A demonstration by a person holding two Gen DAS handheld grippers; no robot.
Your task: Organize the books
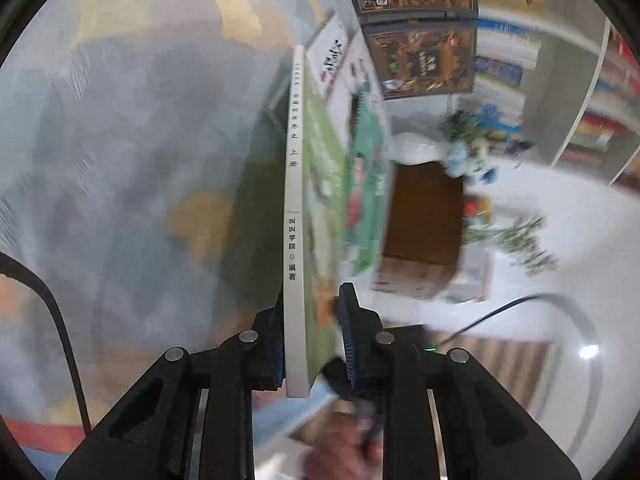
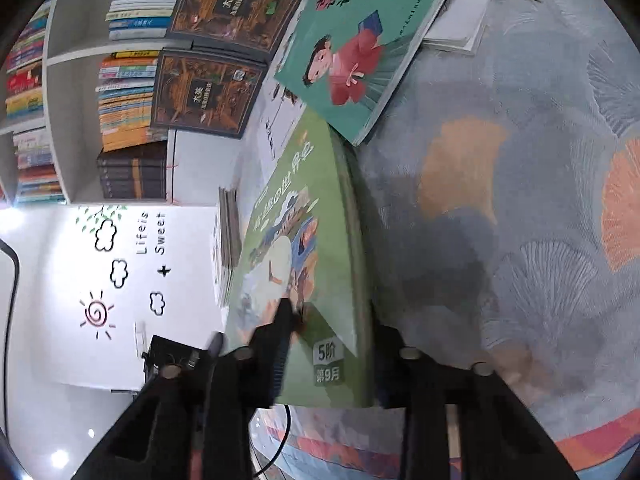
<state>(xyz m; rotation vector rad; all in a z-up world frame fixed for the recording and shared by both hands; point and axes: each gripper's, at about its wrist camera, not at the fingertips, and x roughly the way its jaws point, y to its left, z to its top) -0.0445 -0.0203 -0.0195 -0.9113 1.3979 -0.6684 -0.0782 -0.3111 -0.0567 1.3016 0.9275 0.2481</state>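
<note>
Two tongs [image 1: 310, 344] [image 2: 326, 346] clamp one green book [image 2: 304, 248].

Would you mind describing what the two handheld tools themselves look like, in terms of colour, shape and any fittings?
The left tool and right tool are both matte black, angular frames with cut-out slots and round silver bolt heads. The fingers carry ribbed dark pads. Thin black cables trail nearby, and a small green light glows behind the left tool. No sleeves are visible.

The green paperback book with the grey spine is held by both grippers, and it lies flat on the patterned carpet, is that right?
Not quite. The green paperback book with the grey spine is held by both grippers, left and right, but it stands on edge, not flat on the patterned carpet. The left wrist view shows this.
</note>
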